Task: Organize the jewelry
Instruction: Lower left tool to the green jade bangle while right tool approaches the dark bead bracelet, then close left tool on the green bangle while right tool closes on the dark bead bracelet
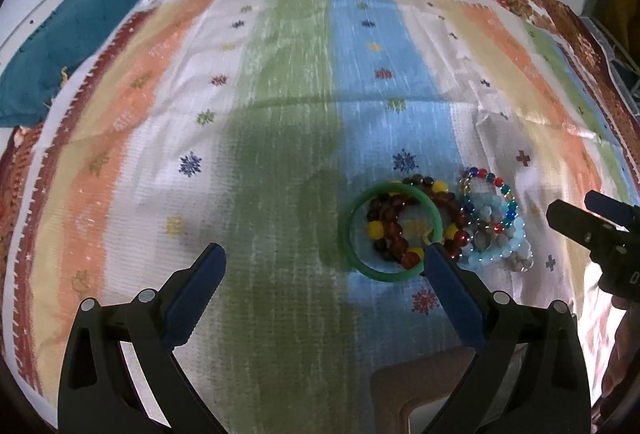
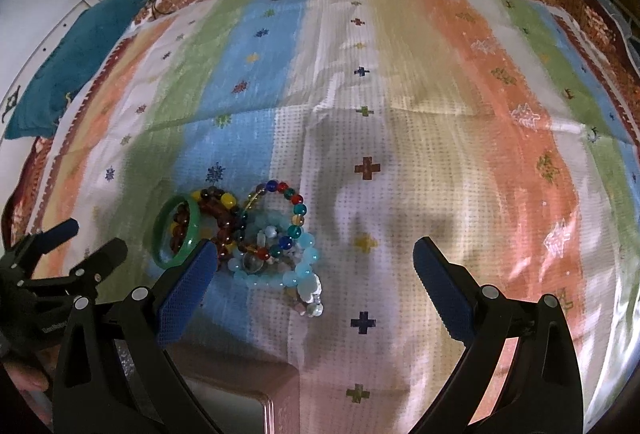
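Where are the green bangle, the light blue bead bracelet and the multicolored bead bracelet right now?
green bangle (image 1: 353, 230): left wrist view, on its left rim.
light blue bead bracelet (image 2: 305, 267): right wrist view, on the beads of its right side.
multicolored bead bracelet (image 2: 299, 209): right wrist view, on a bead of its right arc.

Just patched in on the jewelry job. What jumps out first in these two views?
A tangled heap of bracelets sits on the striped cloth: a green bangle lying over red and yellow beads, with pale blue beads beside them. Both grippers, left gripper and right gripper, hang open near the heap, holding nothing.
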A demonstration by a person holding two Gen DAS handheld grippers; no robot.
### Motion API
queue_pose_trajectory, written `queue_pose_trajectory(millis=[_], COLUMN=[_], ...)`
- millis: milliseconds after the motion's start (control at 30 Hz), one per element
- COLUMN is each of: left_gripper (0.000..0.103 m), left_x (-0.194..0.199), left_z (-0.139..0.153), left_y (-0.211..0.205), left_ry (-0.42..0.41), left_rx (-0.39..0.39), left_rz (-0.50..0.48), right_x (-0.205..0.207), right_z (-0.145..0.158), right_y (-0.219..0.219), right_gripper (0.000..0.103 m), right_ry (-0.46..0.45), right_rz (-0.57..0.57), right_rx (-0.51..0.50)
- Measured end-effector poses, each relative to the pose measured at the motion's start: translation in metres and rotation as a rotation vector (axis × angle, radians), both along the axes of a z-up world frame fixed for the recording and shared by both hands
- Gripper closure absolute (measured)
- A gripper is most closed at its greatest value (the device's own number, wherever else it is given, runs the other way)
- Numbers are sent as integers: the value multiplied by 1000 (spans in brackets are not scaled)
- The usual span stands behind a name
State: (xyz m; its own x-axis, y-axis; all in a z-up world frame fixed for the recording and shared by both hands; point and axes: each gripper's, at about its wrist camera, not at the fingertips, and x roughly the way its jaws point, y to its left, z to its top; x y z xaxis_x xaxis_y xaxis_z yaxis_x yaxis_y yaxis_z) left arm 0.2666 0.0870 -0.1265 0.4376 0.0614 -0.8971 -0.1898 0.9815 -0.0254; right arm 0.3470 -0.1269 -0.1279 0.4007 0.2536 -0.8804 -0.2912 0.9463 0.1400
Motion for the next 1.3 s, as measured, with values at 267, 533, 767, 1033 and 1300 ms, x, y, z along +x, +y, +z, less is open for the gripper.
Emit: queue_pose_trajectory(millis=[267,533,767,1033,1300], left_gripper=[16,27,34,46,83], left_x=[10,20,23,22,16], left_z=[-21,-36,-47,-51,-53], left_y=[9,17,17,14,24], left_ry=[59,92,111,112,94], left_rx=[-23,-19,-15,24,35], left_rz=[12,28,15,4,57], right_x=[14,24,34,40,42], right_z=[-14,-19,-33,-45,-48], right_y=[5,7,10,16,10], right_gripper=[4,4,27,50,74], right_ry=[29,42,77,88,91], right_rz=[6,7,10,26,21], right_rx=[-8,6,15,-17,-26])
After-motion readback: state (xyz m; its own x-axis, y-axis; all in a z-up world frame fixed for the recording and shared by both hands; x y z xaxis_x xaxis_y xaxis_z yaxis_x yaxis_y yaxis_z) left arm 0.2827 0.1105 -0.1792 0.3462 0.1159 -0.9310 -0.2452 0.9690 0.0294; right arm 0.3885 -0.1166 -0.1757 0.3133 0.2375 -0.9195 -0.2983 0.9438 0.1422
